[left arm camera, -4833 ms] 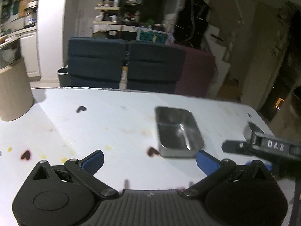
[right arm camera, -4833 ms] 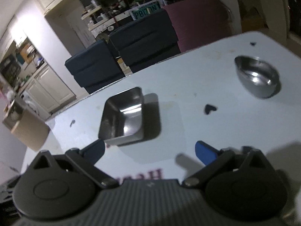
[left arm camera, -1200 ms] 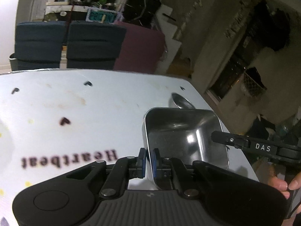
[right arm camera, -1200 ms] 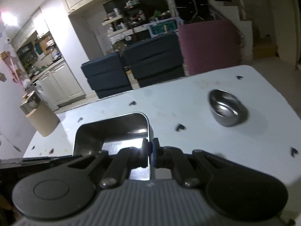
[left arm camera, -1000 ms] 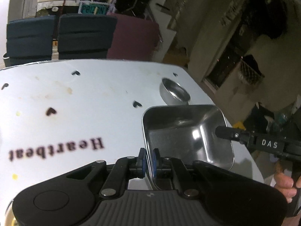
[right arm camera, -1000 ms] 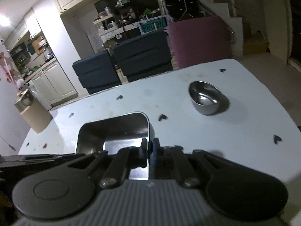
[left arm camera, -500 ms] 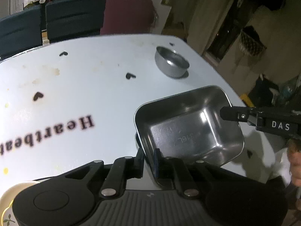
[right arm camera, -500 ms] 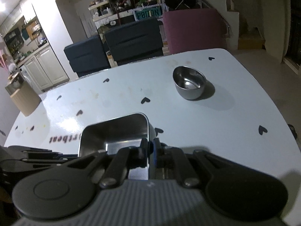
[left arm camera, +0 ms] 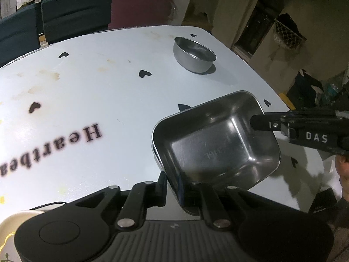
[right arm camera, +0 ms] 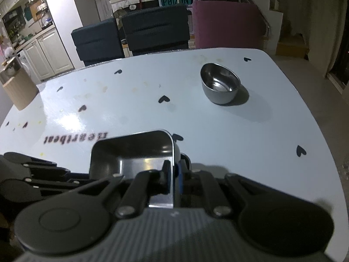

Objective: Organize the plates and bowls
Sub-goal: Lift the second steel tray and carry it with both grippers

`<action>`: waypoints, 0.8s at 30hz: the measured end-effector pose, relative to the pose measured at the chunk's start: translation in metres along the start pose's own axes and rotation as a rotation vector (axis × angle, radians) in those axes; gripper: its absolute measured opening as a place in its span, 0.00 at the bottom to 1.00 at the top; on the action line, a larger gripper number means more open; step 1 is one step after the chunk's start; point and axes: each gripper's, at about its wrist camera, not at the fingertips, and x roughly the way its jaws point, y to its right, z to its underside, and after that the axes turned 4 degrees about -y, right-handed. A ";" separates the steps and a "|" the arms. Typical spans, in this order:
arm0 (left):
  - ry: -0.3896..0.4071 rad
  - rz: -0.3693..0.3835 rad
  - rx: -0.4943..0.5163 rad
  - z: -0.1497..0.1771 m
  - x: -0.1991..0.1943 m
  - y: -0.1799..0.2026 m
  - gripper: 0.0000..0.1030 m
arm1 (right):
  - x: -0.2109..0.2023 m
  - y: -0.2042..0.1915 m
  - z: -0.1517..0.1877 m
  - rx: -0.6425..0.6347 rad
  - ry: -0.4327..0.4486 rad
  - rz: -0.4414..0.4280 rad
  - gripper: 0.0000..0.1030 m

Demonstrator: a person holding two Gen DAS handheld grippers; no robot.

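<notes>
A rectangular steel tray [left arm camera: 218,144] hangs above the white table [left arm camera: 87,83], held from both sides. My left gripper [left arm camera: 173,185] is shut on its near left rim. My right gripper [right arm camera: 173,179] is shut on its opposite rim and shows in the left wrist view [left arm camera: 261,123] at the tray's right edge. The tray also shows in the right wrist view [right arm camera: 130,152]. A round steel bowl [left arm camera: 194,54] stands on the far right part of the table; it also shows in the right wrist view [right arm camera: 220,86].
A cream plate edge [left arm camera: 8,227] shows at the lower left. A beige cylindrical container [right arm camera: 18,87] stands at the table's far left. Dark blue chairs [right arm camera: 130,37] and a maroon one [right arm camera: 226,24] line the far edge. The table's right edge [right arm camera: 314,118] is close.
Both grippers closed on the tray and lifted it off the table. It has moved back toward the near right side, away from the bowl, and now tilts.
</notes>
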 end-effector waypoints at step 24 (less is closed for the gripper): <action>0.003 -0.009 0.043 -0.001 0.004 -0.002 0.10 | 0.032 0.003 0.005 -0.039 -0.123 0.059 0.06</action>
